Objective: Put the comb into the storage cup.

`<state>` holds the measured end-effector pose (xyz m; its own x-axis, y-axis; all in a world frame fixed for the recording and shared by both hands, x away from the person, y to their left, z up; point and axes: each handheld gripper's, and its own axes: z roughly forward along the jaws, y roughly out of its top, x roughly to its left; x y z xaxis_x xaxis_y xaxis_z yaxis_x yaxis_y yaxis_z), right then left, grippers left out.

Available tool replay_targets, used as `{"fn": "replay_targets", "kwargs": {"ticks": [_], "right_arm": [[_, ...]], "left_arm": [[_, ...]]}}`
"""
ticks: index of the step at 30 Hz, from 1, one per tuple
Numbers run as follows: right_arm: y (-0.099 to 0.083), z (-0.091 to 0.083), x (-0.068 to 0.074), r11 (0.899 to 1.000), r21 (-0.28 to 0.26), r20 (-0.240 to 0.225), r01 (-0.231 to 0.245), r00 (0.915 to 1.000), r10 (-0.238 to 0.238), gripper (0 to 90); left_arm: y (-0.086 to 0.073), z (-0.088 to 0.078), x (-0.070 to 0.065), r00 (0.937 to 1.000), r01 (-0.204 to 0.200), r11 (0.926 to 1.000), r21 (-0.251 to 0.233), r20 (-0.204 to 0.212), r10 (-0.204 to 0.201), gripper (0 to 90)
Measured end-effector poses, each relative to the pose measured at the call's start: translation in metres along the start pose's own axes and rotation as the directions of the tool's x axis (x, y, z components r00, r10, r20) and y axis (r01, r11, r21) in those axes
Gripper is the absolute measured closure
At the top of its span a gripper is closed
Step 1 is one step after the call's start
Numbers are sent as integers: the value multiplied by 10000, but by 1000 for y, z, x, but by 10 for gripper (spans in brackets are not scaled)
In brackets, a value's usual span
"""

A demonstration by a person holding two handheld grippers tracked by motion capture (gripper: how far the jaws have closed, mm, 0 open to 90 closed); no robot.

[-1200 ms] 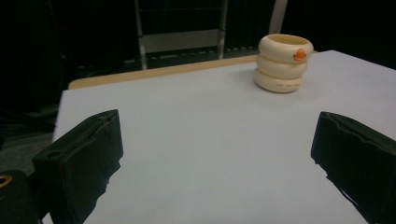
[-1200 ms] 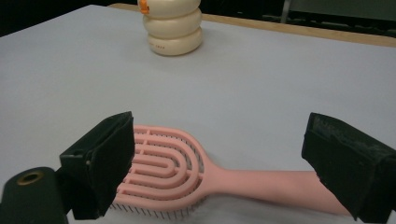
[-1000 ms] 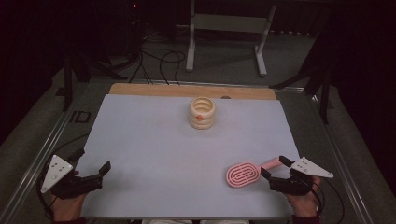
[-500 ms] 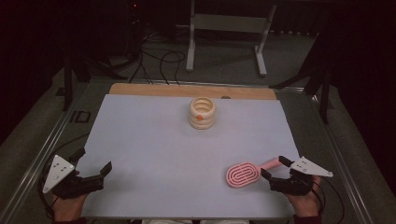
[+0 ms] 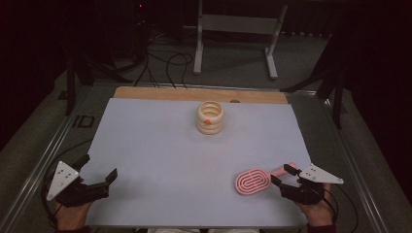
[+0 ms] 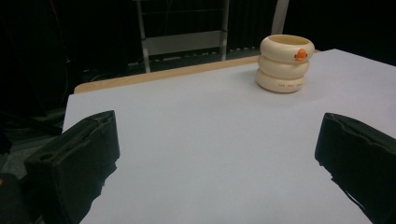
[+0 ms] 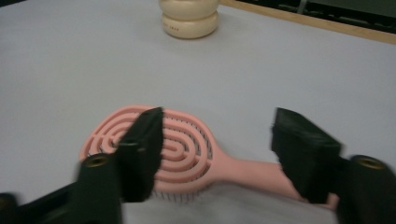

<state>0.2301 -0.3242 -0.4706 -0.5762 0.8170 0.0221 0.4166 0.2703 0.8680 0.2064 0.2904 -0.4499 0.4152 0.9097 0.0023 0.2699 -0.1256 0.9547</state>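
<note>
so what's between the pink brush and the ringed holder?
Nothing: the high view shows bare white table cover between pink brush and cream ringed holder.

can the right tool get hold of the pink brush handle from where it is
Probably yes: the right tool already straddles the pink brush where head meets handle, jaws just closing but not pressing yet, nothing between them and it.

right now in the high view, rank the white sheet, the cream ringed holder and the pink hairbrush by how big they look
1. white sheet, largest by far.
2. pink hairbrush, handle included.
3. cream ringed holder, though it sits farther from the camera, so these two are close and unsure.
</note>
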Motion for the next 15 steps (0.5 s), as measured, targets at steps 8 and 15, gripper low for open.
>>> {"fn": "replay_targets", "kwargs": {"ticks": [8, 15], "right_arm": [[-1, -2, 2, 9994, 61, -719, 334, 9969, -329, 790], [-2, -1, 6, 9959, 305, -1039, 850, 9912, -815, 900]], "left_arm": [[0, 0, -1, 10000, -4, 10000, -9, 36, 4, 5], [-1, 2, -2, 10000, -65, 10000, 43, 38, 65, 5]]}}
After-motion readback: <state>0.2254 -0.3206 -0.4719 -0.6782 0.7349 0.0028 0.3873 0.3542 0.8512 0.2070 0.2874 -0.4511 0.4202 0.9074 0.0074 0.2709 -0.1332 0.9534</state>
